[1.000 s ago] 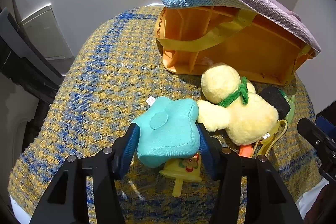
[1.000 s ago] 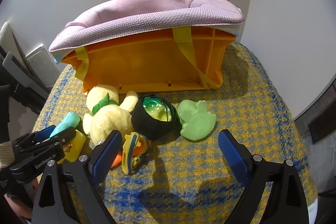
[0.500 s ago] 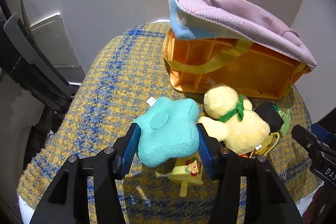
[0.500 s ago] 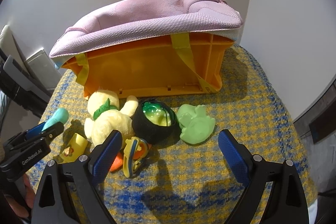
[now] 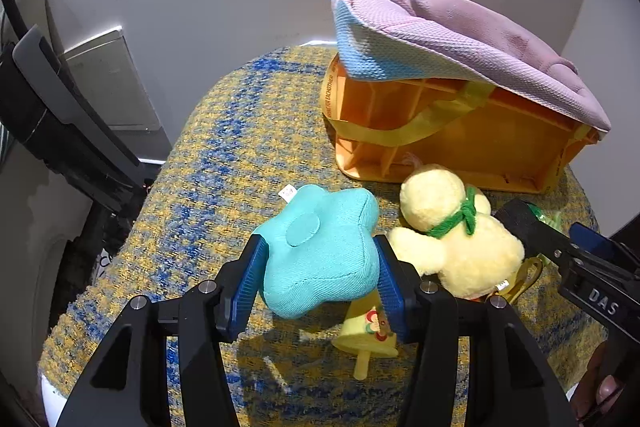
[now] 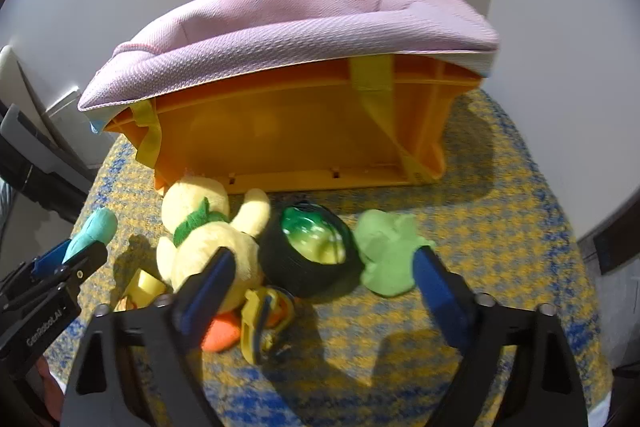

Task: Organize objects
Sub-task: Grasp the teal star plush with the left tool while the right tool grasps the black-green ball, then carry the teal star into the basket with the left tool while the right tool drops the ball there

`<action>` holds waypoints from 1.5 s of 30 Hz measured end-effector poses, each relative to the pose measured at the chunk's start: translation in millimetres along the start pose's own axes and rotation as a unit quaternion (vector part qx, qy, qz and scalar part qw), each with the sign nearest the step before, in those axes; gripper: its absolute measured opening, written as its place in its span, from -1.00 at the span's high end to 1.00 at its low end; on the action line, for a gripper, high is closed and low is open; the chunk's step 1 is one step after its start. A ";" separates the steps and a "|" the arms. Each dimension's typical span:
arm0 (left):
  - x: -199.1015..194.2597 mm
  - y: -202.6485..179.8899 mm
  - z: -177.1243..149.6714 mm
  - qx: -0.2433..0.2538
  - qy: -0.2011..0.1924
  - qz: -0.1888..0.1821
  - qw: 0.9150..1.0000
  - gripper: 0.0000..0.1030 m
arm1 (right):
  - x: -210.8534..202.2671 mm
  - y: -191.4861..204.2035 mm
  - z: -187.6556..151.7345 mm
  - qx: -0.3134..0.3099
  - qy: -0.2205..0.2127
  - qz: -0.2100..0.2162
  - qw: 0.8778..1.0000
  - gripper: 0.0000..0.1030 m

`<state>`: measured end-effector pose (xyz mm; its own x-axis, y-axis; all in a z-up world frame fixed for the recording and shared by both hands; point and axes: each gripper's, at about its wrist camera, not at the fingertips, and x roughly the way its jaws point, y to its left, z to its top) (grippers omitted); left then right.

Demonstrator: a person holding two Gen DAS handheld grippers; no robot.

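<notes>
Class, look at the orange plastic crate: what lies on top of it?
A pink mesh cushion with a pale blue edge lies across the top of the orange crate, overhanging it. The cushion hides the crate's upper face, so anything beneath it cannot be seen.

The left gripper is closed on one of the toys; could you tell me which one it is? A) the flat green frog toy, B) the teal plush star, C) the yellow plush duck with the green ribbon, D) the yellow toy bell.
B: in the left wrist view the blue pads of the left gripper press on both sides of the teal plush star, which is raised off the woven cloth.
</notes>
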<state>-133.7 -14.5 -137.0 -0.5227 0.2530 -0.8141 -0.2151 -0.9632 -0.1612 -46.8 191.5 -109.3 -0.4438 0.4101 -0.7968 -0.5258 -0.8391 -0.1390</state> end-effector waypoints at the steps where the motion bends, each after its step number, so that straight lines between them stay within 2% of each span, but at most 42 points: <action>1: 1.0 1.1 0.5 -0.001 0.001 0.001 1.000 -0.03 | 4.5 2.0 1.0 0.000 0.005 0.001 1.000 -0.32; 4: 4.0 5.4 2.1 -0.005 0.004 0.001 1.000 -0.03 | 17.2 4.0 3.6 0.008 0.019 0.002 1.000 -0.18; 13: 12.7 8.6 1.2 -0.005 0.012 -0.002 1.000 -0.03 | 27.7 24.2 10.1 -0.029 0.015 -0.024 0.999 -0.16; 15: 12.3 8.1 0.1 -0.004 0.012 -0.003 1.000 -0.03 | 27.1 27.5 8.4 -0.039 0.017 -0.033 0.999 -0.07; 21: 6.8 2.9 -0.9 0.000 0.011 -0.007 1.000 -0.02 | 19.4 18.7 1.4 -0.023 0.018 -0.017 0.999 -0.01; 31: -16.2 -12.4 10.1 0.014 -0.012 -0.018 1.000 -0.03 | -18.2 7.6 3.2 0.001 -0.012 -0.006 1.000 0.00; 38: -38.4 -30.8 22.1 0.032 -0.035 -0.030 0.998 -0.03 | -44.0 -1.9 21.2 0.010 -0.041 0.000 0.999 0.00; 45: -57.5 -42.7 42.7 0.043 -0.059 -0.037 0.997 -0.03 | -84.3 6.2 36.2 0.014 -0.073 0.003 0.997 0.00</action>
<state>-129.7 15.9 -59.5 -0.5954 0.3361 -0.7298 -0.3233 -0.9317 -0.1653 -38.9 164.8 -21.7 -0.5465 0.4548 -0.7032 -0.5417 -0.8324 -0.1174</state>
